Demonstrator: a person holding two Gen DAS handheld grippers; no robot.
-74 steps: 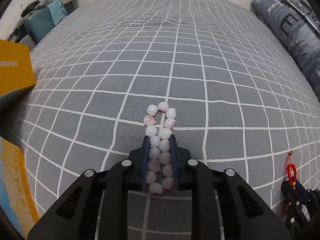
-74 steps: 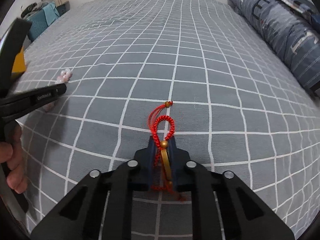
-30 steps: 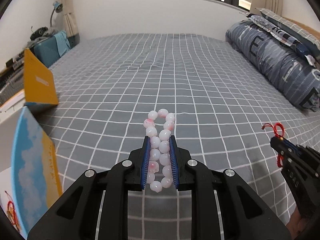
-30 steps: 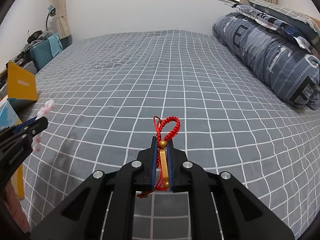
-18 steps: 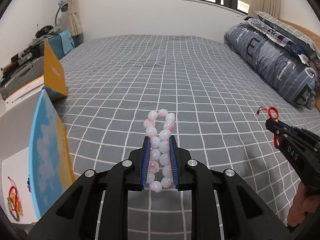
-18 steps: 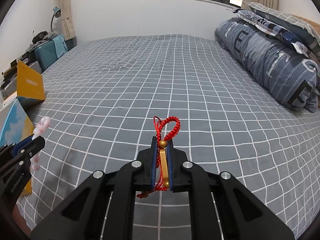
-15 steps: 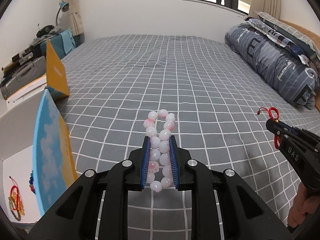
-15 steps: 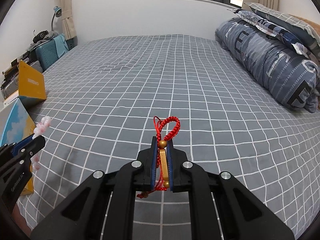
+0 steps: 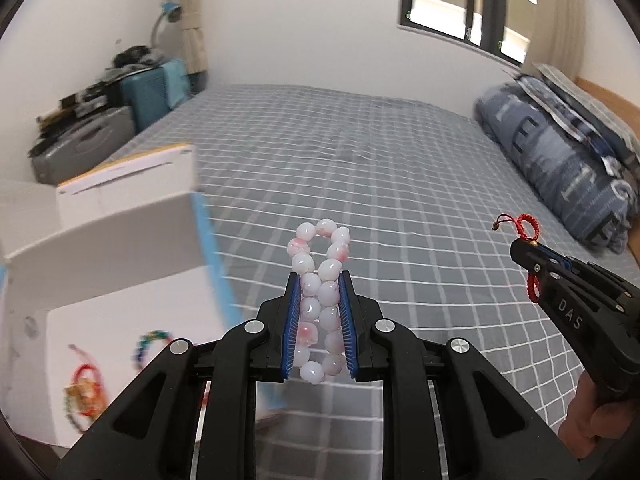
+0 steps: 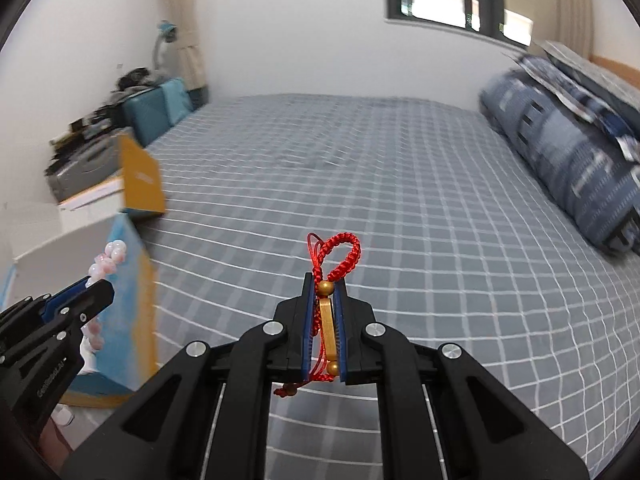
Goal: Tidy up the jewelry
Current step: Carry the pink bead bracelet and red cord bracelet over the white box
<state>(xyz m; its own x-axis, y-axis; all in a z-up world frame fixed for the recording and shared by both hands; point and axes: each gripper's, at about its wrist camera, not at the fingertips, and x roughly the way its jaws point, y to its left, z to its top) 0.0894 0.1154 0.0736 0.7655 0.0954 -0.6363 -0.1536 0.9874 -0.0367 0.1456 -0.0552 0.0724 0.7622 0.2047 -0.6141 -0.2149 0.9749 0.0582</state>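
My left gripper (image 9: 319, 280) is shut on a pink-and-white bead bracelet (image 9: 320, 264), held in the air beside an open white box (image 9: 100, 264) with a blue and yellow outside. Inside the box lie a red cord bracelet (image 9: 86, 388) and a multicoloured bead bracelet (image 9: 150, 346). My right gripper (image 10: 325, 280) is shut on a red braided cord bracelet with gold beads (image 10: 334, 260), held above the bed. It also shows in the left wrist view (image 9: 520, 250). The left gripper shows in the right wrist view (image 10: 98, 286), at the box (image 10: 120, 264).
The bed has a grey checked sheet (image 9: 360, 160). A rolled blue quilt (image 9: 560, 160) lies along its right side. The box's yellow lid flap (image 10: 142, 178) stands up at the left. Cases and clutter (image 9: 88, 128) sit beyond the bed's left edge.
Both grippers have lifted off the bed with their bracelets. The left one has swung left to the open box, whose inside now shows. The right one has swung left too.
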